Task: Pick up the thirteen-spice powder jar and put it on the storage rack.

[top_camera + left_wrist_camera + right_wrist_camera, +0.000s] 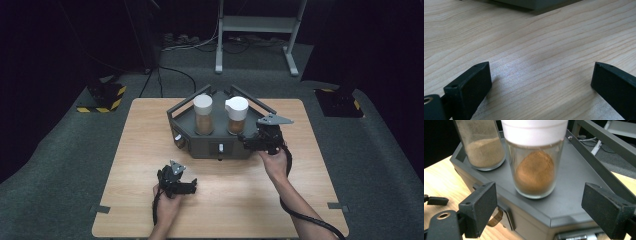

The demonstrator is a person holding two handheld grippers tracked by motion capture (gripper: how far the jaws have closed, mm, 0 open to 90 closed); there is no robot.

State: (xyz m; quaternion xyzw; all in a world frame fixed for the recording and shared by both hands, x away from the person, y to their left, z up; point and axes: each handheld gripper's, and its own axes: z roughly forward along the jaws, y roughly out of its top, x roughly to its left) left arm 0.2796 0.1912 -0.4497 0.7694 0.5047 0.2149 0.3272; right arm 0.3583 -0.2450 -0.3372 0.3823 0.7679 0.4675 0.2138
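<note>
The high view is looking down and forward from above the near side of the table (pixel 150 125), taking in all of it. The left gripper view is sitting very close to the wood, facing the grey stand (pixel 536 3). The right gripper view is looking close at that stand's two jars (pixel 535 167), which the high view is also showing.

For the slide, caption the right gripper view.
Open right gripper faces a white-lidded jar of brown powder on a grey stand.
</note>
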